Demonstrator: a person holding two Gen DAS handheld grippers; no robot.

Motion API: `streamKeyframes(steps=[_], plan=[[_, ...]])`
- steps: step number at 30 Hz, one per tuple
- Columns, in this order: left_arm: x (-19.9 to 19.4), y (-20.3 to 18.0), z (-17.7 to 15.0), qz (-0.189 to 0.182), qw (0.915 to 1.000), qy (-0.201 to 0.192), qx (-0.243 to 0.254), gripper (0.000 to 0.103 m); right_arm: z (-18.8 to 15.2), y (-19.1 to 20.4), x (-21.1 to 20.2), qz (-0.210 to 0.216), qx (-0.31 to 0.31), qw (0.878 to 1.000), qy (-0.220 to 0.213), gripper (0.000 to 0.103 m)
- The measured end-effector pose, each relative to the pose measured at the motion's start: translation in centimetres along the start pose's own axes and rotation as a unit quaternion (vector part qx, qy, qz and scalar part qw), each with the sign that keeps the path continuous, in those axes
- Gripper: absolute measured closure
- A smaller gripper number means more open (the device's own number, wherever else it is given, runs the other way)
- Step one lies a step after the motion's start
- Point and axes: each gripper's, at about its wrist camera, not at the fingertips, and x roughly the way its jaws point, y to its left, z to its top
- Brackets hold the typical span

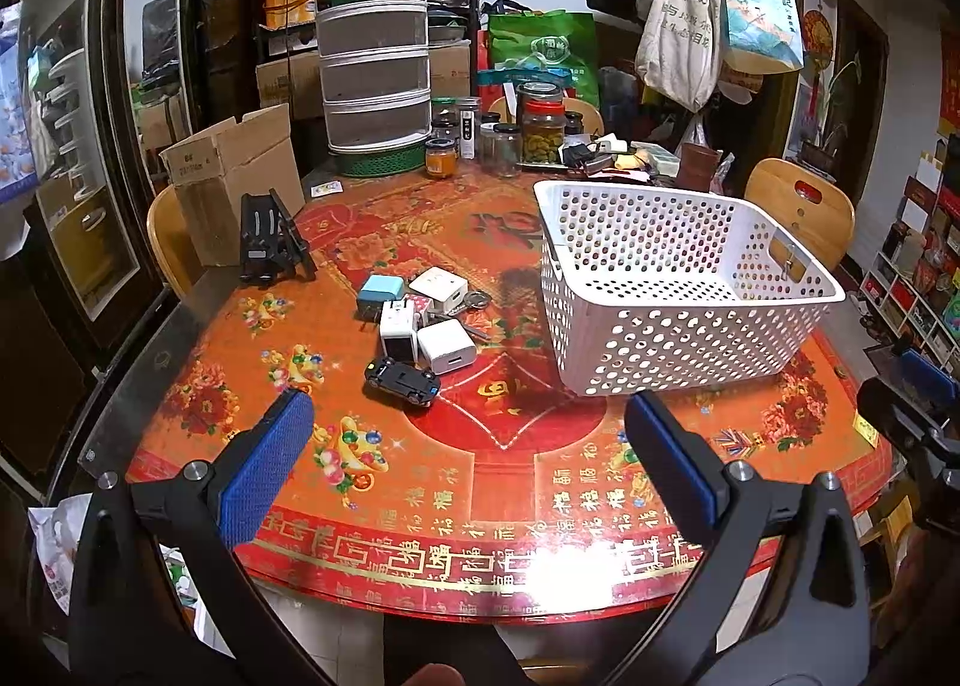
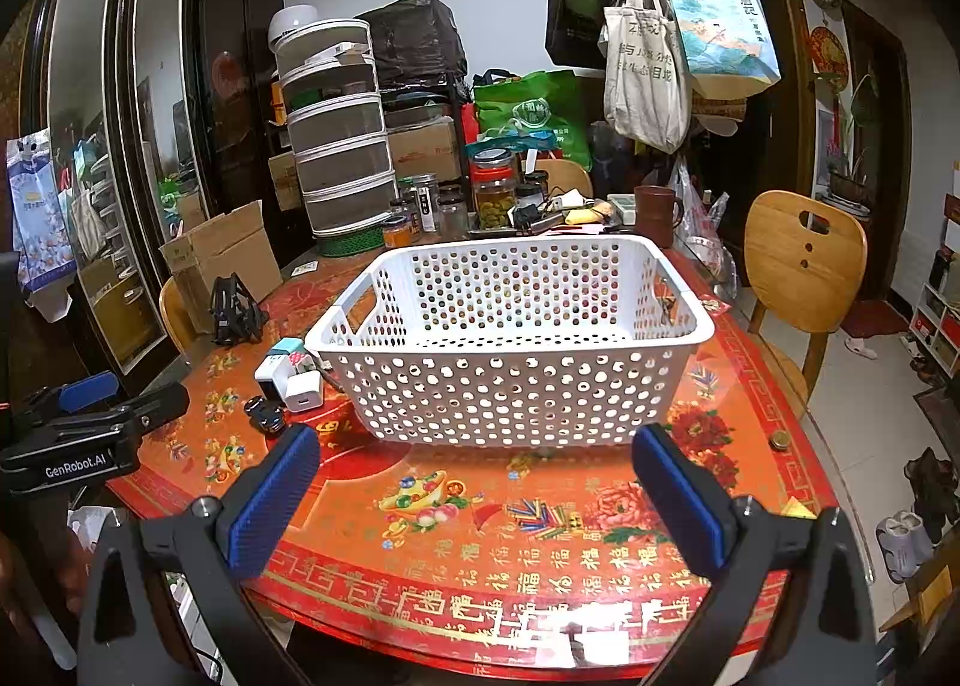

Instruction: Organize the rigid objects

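Observation:
A white perforated basket [image 1: 678, 338] [image 2: 510, 386] stands on the red round table [image 1: 480, 482] [image 2: 480, 554] with nothing visible inside it. Left of it lies a cluster of small things: a black toy car [image 1: 401, 380] [image 2: 265, 414], several white charger cubes [image 1: 446, 346] [image 2: 303, 391], a blue charger [image 1: 375, 293] [image 2: 287, 349] and keys [image 1: 471, 303]. My left gripper [image 1: 468, 434] hovers open above the table's front, short of the car. My right gripper [image 2: 477, 464] is open in front of the basket. The left gripper's body [image 2: 90, 434] shows at the right wrist view's left edge.
A black folding stand [image 1: 270, 236] [image 2: 234, 305] and a cardboard box [image 1: 234, 176] [image 2: 222, 260] sit at the table's left. Jars [image 1: 540, 128], a mesh food cover stack [image 1: 372, 56] and clutter fill the back. Wooden chairs [image 1: 804, 206] [image 2: 804, 266] stand at the right.

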Motion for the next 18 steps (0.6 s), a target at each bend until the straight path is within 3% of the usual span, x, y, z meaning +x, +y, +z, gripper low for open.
streamKeyframes(steps=[18], plan=[[0.02, -0.13, 0.01, 0.001, 1.0, 0.0, 0.001, 0.001, -0.04, -0.01, 0.06, -0.001, 0.0, 1.0, 0.001, 0.0]])
